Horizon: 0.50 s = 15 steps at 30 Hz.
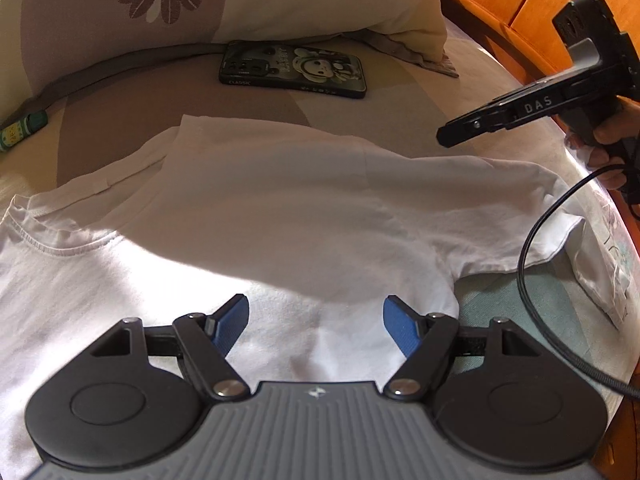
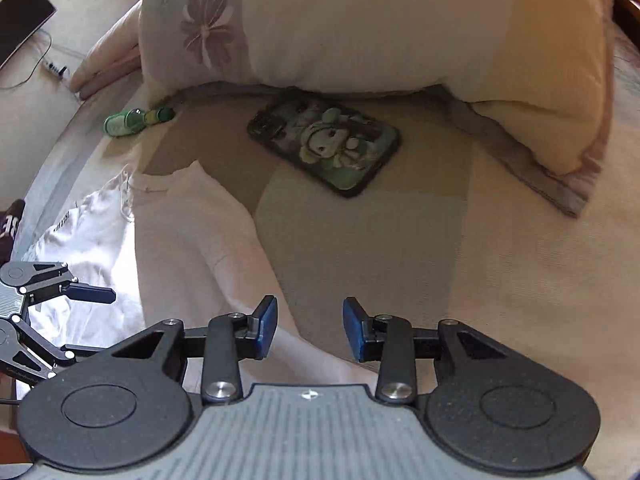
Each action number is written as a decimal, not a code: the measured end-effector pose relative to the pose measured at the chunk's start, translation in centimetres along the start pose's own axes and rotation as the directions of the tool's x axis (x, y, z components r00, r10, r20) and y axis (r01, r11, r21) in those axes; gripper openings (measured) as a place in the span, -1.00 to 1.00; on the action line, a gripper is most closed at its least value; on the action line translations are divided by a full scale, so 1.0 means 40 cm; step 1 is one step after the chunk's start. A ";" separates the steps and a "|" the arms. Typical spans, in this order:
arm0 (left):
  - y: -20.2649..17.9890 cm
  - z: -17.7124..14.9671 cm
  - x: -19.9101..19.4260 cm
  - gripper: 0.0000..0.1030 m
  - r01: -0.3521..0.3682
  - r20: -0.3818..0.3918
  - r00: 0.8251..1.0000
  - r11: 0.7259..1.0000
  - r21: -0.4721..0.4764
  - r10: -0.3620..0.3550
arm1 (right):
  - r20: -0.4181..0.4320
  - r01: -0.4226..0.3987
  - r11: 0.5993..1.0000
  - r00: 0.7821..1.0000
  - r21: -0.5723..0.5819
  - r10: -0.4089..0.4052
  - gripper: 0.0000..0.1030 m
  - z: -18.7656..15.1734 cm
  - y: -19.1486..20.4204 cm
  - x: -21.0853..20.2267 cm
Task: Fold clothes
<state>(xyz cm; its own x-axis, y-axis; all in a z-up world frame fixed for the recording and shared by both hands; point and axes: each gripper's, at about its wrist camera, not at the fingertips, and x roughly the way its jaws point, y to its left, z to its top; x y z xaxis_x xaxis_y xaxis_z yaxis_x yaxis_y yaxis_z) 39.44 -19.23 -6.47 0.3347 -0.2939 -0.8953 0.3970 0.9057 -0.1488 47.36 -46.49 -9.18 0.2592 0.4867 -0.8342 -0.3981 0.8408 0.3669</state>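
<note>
Left gripper (image 1: 316,324): nearest item in the left wrist view, blue pads spread wide, nothing between them, poised over the near part of the white T-shirt (image 1: 248,216). Right gripper (image 2: 309,328): jaws partly apart, nothing gripped, hovering over the T-shirt's right edge where white cloth meets bare bedsheet (image 2: 500,280); seen from the left wrist view it sits off the garment's far right corner, carried in a person's hand (image 1: 608,152) with a black cable (image 1: 532,240) looping down beside it. White T-shirt: spread flat on the bed, collar at the left, one side folded over the middle, a sleeve reaching toward the right edge of the bed. Open sheet: a broad clear band lies right of and beyond the garment. Phone (image 2: 324,148): patterned case, flat on the sheet beyond the shirt, apart from it. Small green bottle (image 2: 136,120): far left, beside the pillow's edge. Floral pillow (image 2: 360,28): farthest, overhanging the phone's far end. Wooden bed frame (image 1: 520,4): far right boundary.
</note>
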 end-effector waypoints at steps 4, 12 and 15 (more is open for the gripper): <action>0.029 -0.025 -0.010 0.44 -0.020 -0.004 1.000 1.000 -0.004 0.020 | -0.040 0.039 0.992 0.998 -0.118 -0.044 -0.23 -0.009 0.056 0.081; 0.085 -0.048 -0.027 0.44 -0.033 0.004 0.999 0.998 -0.062 0.033 | -0.046 0.158 0.956 0.984 -0.248 -0.175 -0.92 -0.002 0.135 0.092; 0.098 -0.043 -0.037 0.43 -0.032 0.021 0.999 0.998 -0.058 0.034 | 0.042 0.265 0.932 0.964 -0.247 -0.263 -0.92 0.046 0.124 0.078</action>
<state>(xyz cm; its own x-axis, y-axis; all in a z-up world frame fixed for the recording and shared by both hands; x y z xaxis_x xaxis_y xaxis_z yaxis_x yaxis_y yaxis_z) 39.03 -14.71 -6.45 0.3660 -0.2698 -0.8906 0.3356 0.9309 -0.1441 47.81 -40.37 -9.23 0.3909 0.2583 -0.8834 -0.5198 0.8540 0.0197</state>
